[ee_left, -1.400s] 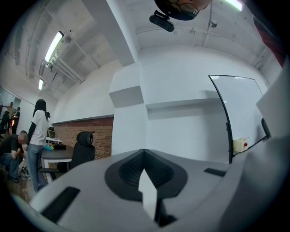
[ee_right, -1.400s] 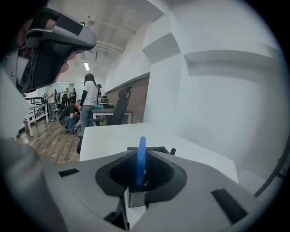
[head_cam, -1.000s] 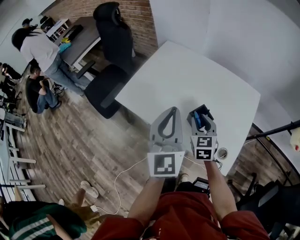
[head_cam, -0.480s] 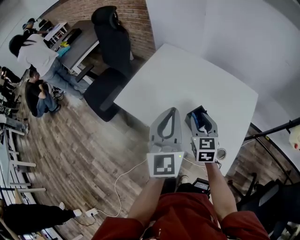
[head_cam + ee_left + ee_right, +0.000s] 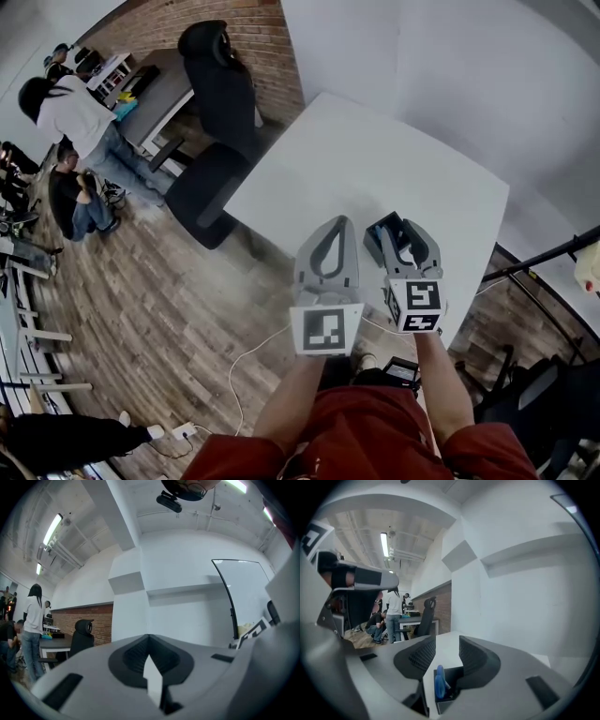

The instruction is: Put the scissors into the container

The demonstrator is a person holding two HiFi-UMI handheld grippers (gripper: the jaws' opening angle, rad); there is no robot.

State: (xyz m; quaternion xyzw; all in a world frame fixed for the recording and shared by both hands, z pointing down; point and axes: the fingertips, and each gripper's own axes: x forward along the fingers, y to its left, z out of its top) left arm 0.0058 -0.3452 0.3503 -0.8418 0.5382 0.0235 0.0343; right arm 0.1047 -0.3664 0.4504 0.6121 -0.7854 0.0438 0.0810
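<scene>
Head view: on the white bench [image 5: 375, 159] the black container [image 5: 394, 223] holds the blue-handled scissors [image 5: 406, 248] — right gripper [image 5: 399, 234] over it, left gripper [image 5: 344, 223] just beside.

Left gripper view: fingers [image 5: 133, 656] clenched on nothing.

Right gripper view: fingers [image 5: 417, 656] have just been opening and stand released, nothing pressed between them — scissors [image 5: 439, 684] stand in the container [image 5: 453, 679] below.

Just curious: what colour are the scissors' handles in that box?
The scissors handles are blue, clearest in the right gripper view.
</scene>
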